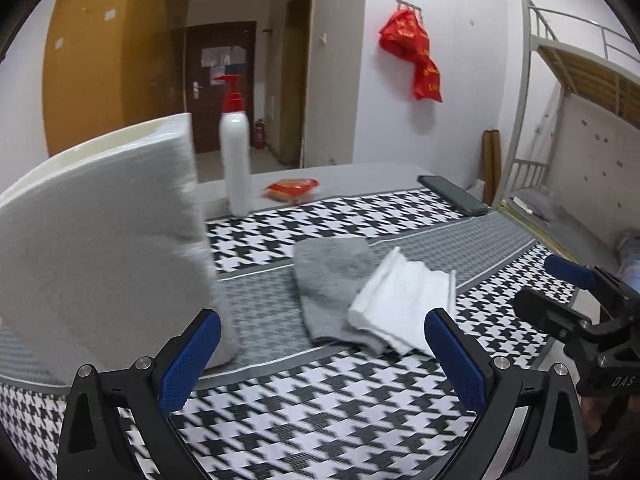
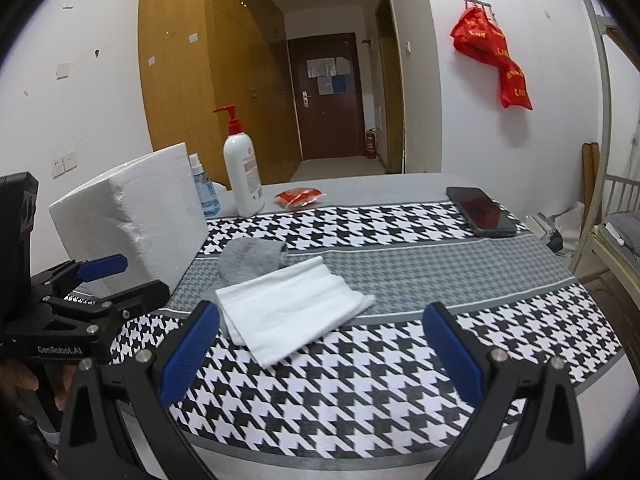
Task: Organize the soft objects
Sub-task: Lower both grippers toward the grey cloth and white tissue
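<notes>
A folded white cloth point(image 1: 404, 300) point(image 2: 290, 314) lies on a grey towel point(image 1: 332, 280) point(image 2: 250, 258) on the houndstooth table cover point(image 1: 320, 412) point(image 2: 380, 380). A big white foam block point(image 1: 100, 248) point(image 2: 132, 216) stands at the left. My left gripper point(image 1: 324, 360) is open and empty, just short of the cloths, with the foam block beside its left finger. My right gripper point(image 2: 320, 350) is open and empty, just in front of the white cloth. The left gripper also shows at the left edge of the right wrist view point(image 2: 92, 292), the right gripper at the right edge of the left wrist view point(image 1: 568, 292).
A white pump bottle with a red top point(image 1: 236, 152) point(image 2: 242, 172), a small spray bottle point(image 2: 204, 190), a red packet point(image 1: 292, 190) point(image 2: 300, 197) and a black phone point(image 1: 452, 194) point(image 2: 480, 210) sit at the table's far side. A bunk bed point(image 1: 560, 120) stands right.
</notes>
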Available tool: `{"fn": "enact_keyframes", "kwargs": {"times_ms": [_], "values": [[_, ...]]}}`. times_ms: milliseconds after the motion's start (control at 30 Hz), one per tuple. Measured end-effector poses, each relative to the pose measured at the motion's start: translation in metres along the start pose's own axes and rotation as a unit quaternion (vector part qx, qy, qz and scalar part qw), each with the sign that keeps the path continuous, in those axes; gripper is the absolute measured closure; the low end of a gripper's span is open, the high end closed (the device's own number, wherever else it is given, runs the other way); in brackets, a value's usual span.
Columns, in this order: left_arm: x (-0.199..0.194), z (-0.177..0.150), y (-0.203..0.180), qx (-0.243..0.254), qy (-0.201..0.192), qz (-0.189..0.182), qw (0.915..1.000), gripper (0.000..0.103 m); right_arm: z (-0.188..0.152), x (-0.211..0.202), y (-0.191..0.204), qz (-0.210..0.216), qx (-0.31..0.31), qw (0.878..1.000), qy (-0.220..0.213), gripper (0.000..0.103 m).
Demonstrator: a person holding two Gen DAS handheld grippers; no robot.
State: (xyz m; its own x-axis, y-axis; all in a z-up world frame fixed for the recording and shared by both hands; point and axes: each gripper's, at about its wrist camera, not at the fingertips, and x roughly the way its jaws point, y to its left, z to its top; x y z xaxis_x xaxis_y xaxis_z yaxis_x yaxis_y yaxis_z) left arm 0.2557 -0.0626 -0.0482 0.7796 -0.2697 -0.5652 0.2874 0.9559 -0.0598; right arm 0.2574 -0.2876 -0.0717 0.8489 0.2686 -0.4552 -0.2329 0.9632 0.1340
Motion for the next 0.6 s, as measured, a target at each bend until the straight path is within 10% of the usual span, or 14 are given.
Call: {"fn": "enact_keyframes", "kwargs": {"times_ms": [600], "values": [[0.058,0.033,-0.016,0.004,0.056,0.020,0.9982,0.006,-0.001,0.008,-0.020,0.009,0.020,1.000,0.012,0.000]]}}
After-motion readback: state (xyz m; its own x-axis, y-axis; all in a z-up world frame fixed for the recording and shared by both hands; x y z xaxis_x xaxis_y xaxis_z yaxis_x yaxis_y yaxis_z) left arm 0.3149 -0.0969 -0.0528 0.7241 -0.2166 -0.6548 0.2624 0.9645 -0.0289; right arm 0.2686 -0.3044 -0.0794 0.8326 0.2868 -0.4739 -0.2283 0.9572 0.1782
